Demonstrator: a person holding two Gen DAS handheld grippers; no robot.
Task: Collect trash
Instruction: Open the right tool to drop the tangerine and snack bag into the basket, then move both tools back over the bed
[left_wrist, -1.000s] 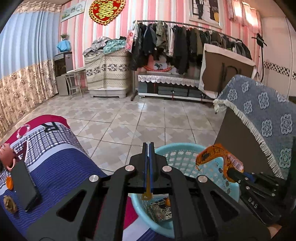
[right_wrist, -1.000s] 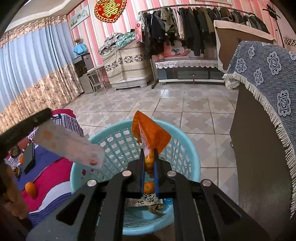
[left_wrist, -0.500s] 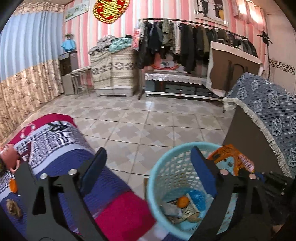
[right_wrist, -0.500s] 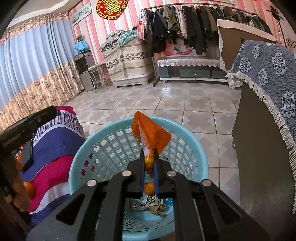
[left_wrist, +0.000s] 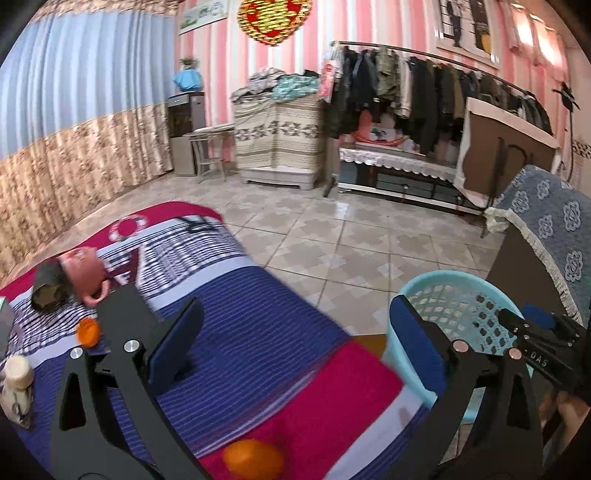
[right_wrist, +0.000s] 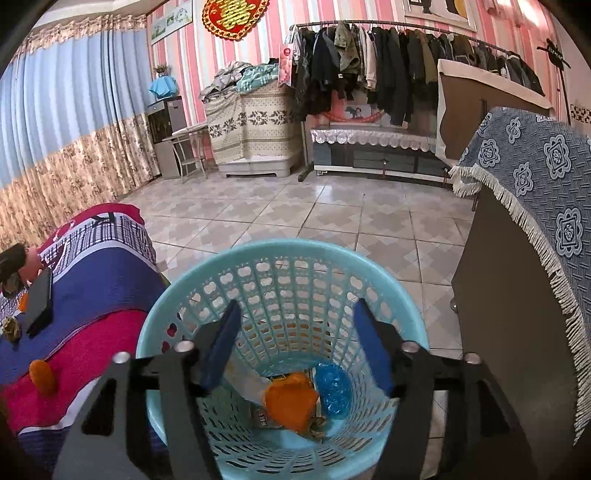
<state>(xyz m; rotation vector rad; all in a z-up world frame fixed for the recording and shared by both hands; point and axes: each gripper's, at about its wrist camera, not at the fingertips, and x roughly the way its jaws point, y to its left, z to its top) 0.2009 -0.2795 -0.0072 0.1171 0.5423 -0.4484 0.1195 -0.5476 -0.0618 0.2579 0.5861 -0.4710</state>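
Lying half-hidden in basket (right_wrist: 177, 295) — orange wrapper (right_wrist: 291, 402)

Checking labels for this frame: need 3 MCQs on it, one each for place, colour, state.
1. Where does the orange wrapper lie?
A. on the blanket
B. inside the basket
C. on the floor tiles

2. What colour is the basket?
A. light blue
B. red
C. black

3. How does the right gripper stand?
A. shut on the wrapper
B. shut on nothing
C. open, nothing between its pads

Key: 1 B, the wrapper lies at the basket's bottom beside a blue bag. 2 A, its lattice wall and rim are pale blue in both views. 3 C, its jaws have just been opening; they stand apart over the basket, and the wrapper lies below them, free of the pads.
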